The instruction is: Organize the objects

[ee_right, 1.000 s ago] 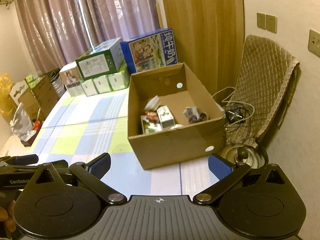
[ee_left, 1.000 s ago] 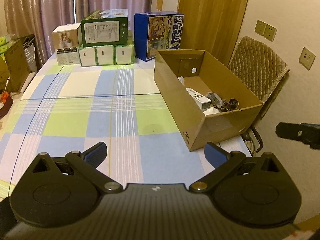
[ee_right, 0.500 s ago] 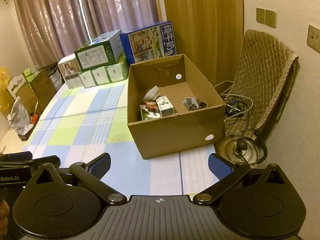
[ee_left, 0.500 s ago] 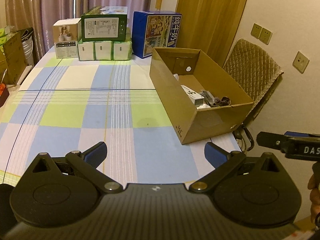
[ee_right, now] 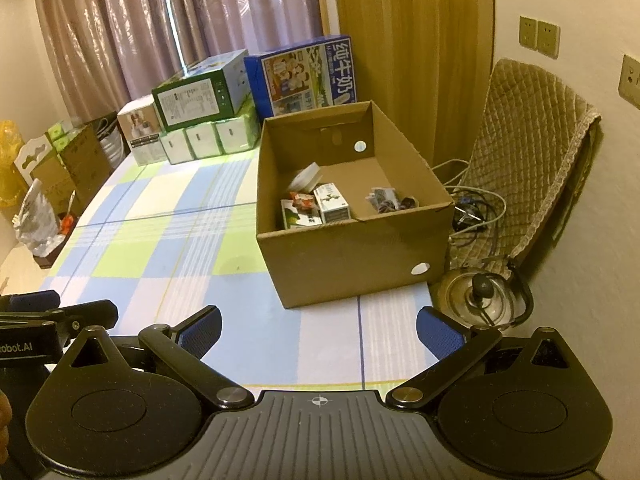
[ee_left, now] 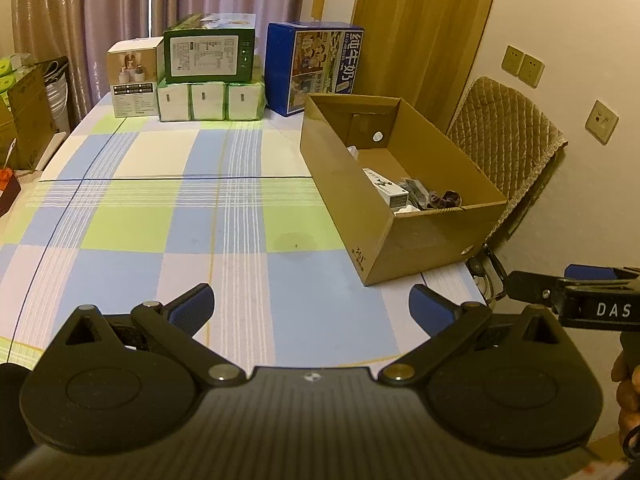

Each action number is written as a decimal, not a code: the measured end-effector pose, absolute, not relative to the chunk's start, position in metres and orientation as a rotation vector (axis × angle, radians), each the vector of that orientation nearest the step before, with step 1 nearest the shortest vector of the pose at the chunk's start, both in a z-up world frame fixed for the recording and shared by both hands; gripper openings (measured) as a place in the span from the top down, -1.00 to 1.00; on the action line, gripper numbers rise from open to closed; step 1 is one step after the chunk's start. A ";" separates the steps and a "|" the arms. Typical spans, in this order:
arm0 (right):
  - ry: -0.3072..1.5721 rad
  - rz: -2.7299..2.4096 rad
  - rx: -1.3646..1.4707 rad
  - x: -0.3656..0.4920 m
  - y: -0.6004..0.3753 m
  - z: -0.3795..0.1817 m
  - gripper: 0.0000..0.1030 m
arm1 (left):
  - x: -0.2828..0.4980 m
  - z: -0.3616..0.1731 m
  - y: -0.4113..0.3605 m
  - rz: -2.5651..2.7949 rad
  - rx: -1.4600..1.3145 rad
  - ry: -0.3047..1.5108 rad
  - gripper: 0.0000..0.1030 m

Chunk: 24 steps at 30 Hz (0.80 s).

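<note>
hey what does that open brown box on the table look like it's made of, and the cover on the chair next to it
The open brown box looks like plain corrugated cardboard, matte: raw kraft colour, folded seams, thin cut edges along the rim. The chair cover seems to be quilted fabric, tan and soft: diamond stitching puffs the surface, and its edge drapes unevenly over the back. The exact fibre can't be told.

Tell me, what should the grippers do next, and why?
Probably draw both back a little and rest. The left gripper and right gripper are open and hold nothing, the checked tablecloth between them and the cardboard box shows no loose things, and the small items already lie inside the box.
</note>
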State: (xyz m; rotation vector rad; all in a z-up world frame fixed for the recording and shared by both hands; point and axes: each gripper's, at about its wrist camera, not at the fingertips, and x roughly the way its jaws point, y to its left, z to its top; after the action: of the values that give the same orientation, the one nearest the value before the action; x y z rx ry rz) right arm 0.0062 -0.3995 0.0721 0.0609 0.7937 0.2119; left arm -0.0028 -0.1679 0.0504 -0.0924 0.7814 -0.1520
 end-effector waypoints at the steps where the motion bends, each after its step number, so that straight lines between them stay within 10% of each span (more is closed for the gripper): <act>1: 0.793 0.212 0.060 0.006 -0.399 0.072 -0.96 | -0.003 0.050 -0.168 -0.152 -0.093 0.780 -0.98; 24: 0.793 0.212 0.062 0.006 -0.398 0.073 -0.96 | -0.002 0.050 -0.169 -0.160 -0.091 0.773 -0.98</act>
State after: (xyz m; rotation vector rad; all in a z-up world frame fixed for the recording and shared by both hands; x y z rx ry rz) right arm 0.0063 -0.3978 0.0733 0.0623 0.7934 0.2116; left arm -0.0019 -0.1693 0.0502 -0.0908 0.7729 -0.1600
